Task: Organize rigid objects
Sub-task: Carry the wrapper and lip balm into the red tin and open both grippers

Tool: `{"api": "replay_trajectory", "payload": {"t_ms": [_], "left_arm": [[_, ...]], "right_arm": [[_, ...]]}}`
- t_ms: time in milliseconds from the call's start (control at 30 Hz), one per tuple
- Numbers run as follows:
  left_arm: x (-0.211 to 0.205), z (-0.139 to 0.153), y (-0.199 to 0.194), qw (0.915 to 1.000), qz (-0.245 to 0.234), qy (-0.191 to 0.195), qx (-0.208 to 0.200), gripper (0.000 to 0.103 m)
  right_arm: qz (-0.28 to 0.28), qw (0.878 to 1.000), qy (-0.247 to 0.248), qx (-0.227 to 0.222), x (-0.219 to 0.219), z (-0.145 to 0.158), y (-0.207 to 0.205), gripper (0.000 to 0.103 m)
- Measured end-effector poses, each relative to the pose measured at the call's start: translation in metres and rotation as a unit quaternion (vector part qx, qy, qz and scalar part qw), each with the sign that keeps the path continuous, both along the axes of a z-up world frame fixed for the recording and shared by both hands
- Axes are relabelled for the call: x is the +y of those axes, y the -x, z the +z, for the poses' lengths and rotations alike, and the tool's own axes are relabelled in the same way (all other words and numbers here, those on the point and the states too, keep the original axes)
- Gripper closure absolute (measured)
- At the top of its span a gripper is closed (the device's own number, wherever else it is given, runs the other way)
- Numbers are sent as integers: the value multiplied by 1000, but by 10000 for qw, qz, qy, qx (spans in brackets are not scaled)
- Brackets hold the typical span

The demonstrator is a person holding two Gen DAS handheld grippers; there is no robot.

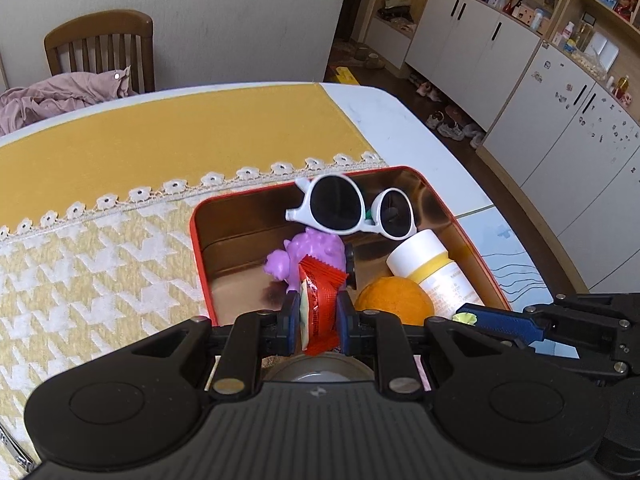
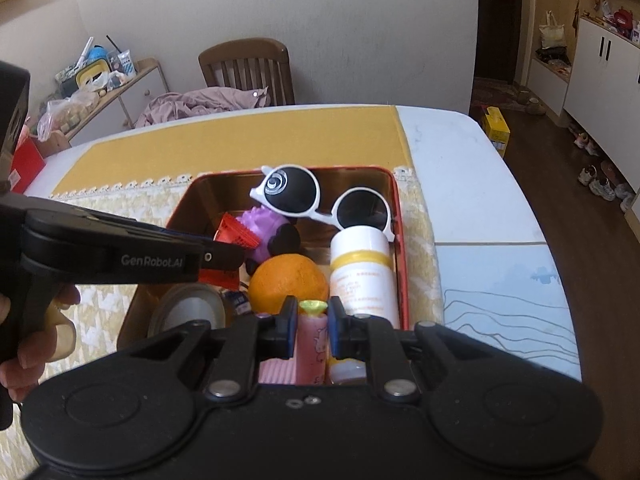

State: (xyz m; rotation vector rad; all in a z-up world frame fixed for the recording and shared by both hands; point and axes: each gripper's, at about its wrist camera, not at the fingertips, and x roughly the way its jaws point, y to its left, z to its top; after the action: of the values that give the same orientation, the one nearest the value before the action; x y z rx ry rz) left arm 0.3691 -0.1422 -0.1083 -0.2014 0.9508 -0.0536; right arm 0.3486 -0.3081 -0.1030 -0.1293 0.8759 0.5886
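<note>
A red snack packet (image 1: 318,312) is gripped in the left claw (image 1: 318,314) and a pink tube (image 2: 313,334) in the right claw (image 2: 313,316) above the crowded red tin (image 1: 199,236), where the perched sunglasses (image 1: 348,210) could be dislodged.

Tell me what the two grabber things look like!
Both are black plastic. The left gripper and right gripper have blue fingertip pads, silver rivets and round bumps on the body. The left one's side says "GenRobot.AI" in grey letters. A bare hand carries it.
</note>
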Motion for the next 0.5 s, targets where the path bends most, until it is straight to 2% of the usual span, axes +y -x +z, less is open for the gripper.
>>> {"api": "replay_trajectory", "payload": {"t_ms": [333, 433, 500], "left_arm": [[-4, -8, 0, 9998, 43, 8, 189, 84], [-6, -9, 1, 9997, 32, -83, 240, 83], [-7, -7, 2, 9996, 33, -122, 239, 82]], "right_arm": [[83, 9999, -53, 108, -3, 1, 2, 75], [102, 9998, -75, 171, -4, 1, 4, 69], [96, 9998, -68, 143, -4, 3, 6, 60]]}}
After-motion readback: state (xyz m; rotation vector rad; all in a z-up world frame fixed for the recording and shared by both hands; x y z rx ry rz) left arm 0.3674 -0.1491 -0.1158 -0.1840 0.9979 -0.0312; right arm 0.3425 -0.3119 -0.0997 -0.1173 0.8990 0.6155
